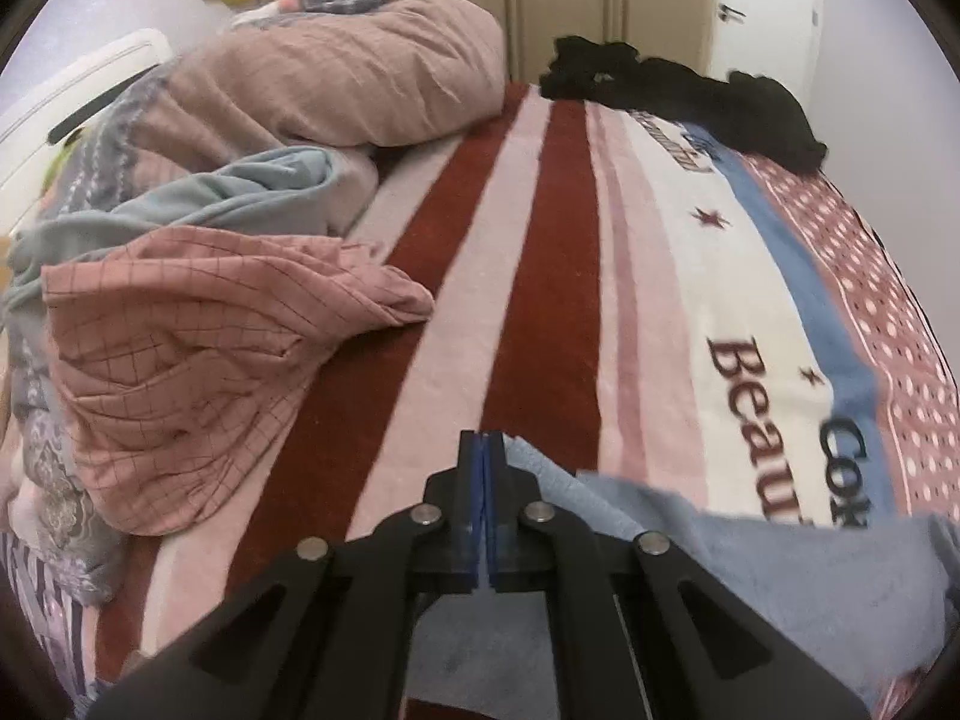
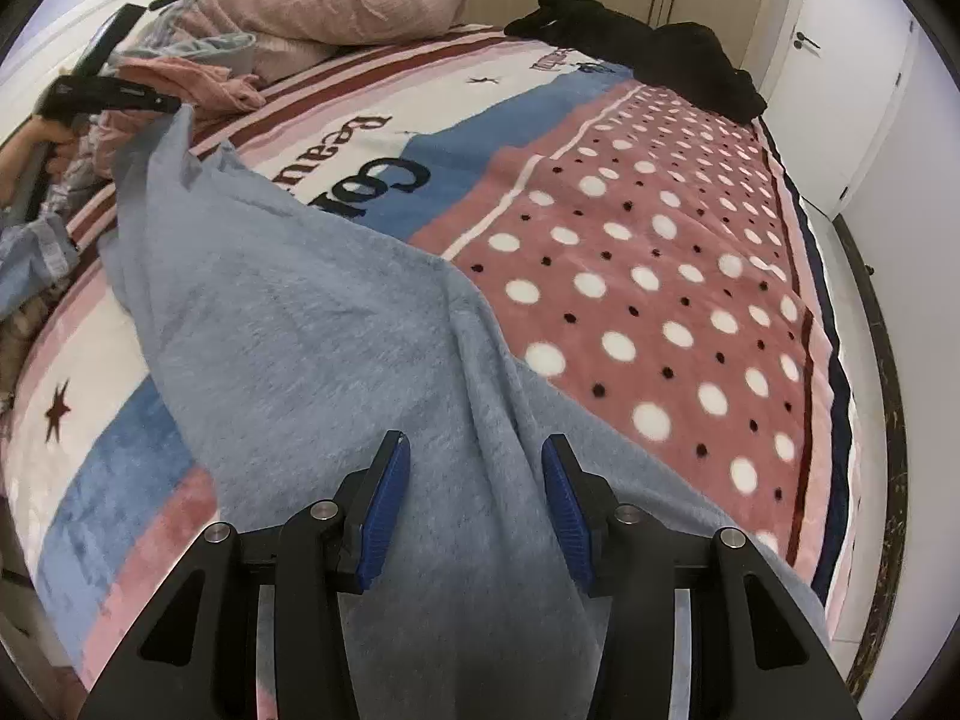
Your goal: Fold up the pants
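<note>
Across the bed spreads a fleece blanket (image 2: 660, 252) with dark red and pink stripes, a blue band, lettering and a pink field of white dots; beige wardrobe doors and a white door stand behind it. On this blanket lie the light blue pants (image 2: 312, 324), a soft, fuzzy fabric running from the near edge of the bed toward the far left.

The right gripper (image 2: 475, 483) hovers over the near end of the pants with its jaws partly apart; a raised ridge of the blue cloth runs up between the blue pads (image 2: 384, 510), but the pads do not press on it. In the right wrist view the left gripper (image 2: 171, 103) appears far off at the upper left, pinching the far end of the pants, which rises from the blanket to its tips. In the left wrist view that gripper (image 1: 482, 450) has its jaws shut tight, with blue cloth spreading out to the right from the tips.

Beyond, a pink checked garment (image 1: 198, 360), a rumpled pink quilt (image 1: 336, 72) and a black garment (image 1: 690, 96) sit at the edges of the bed, well apart from the pants.
</note>
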{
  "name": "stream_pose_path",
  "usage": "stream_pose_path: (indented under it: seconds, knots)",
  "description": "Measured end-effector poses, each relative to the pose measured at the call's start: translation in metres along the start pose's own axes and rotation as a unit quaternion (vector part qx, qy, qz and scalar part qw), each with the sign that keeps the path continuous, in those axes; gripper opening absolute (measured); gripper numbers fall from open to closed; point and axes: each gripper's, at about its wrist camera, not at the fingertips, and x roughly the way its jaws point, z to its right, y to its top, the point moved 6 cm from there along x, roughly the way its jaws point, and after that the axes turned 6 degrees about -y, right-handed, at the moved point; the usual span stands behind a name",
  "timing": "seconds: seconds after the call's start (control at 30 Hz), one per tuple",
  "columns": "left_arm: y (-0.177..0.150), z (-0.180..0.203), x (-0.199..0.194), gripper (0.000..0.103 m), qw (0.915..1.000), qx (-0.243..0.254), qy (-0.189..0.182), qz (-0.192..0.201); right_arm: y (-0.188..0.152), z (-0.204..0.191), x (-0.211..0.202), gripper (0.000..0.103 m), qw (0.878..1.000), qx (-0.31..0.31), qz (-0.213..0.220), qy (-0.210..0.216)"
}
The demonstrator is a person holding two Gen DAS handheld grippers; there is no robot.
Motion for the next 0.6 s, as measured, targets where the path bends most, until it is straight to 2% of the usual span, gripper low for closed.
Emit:
stream_pose_path:
  seconds: [0.07,0.1,0.13,0.2,0.23,0.27,0.3,0.33,0.43,0.5,0.53,0.57,0.6]
  knots:
    - [0.003,-0.01,0.002,0.0,0.9992,-0.014,0.032,0.017,-0.004,0.001,-0.005,0.041,1.0,0.004,0.003,-0.001]
    - [0.005,-0.013,0.004,0.0,0.9994,-0.021,0.026,0.011,-0.006,0.002,-0.008,0.041,1.0,0.005,0.004,-0.001]
    - [0.002,-0.014,0.011,0.0,0.9995,-0.03,0.004,-0.011,-0.008,0.002,-0.01,0.041,1.0,0.008,0.004,0.002]
    - [-0.004,-0.012,0.019,0.002,0.9982,-0.03,-0.018,-0.049,-0.009,0.003,-0.011,0.041,1.0,0.011,0.003,0.007]
    - [-0.006,-0.009,0.022,0.007,0.9976,-0.026,-0.026,-0.058,-0.009,0.005,-0.012,0.041,1.0,0.011,0.004,0.005]
    - [-0.01,-0.004,0.025,0.036,0.9963,-0.02,-0.043,-0.072,-0.008,0.006,-0.011,0.041,1.0,0.01,0.004,0.004]
    - [-0.015,0.001,0.03,0.073,0.9941,-0.015,-0.062,-0.087,-0.007,0.006,-0.01,0.041,1.0,0.009,0.003,0.002]
    - [-0.02,0.007,0.034,0.08,0.9916,-0.009,-0.08,-0.101,-0.004,0.007,-0.008,0.041,1.0,0.009,0.002,0.001]
    - [-0.029,0.019,0.05,0.08,0.989,0.012,-0.088,-0.118,0.001,0.005,-0.003,0.041,1.0,0.014,0.003,0.009]
    - [-0.036,0.023,0.064,0.08,0.9826,-0.004,-0.108,-0.151,0.002,0.0,-0.001,0.041,1.0,0.01,0.003,0.013]
    - [-0.04,0.024,0.069,0.079,0.9809,-0.007,-0.106,-0.163,0.001,-0.002,0.0,0.041,1.0,0.008,0.001,0.014]
    - [-0.043,0.026,0.072,0.077,0.9799,-0.002,-0.104,-0.17,0.0,-0.004,0.001,0.041,1.0,0.005,-0.001,0.014]
    - [-0.045,0.03,0.07,0.067,0.9792,0.009,-0.109,-0.171,-0.001,-0.004,0.002,0.041,1.0,0.004,-0.001,0.015]
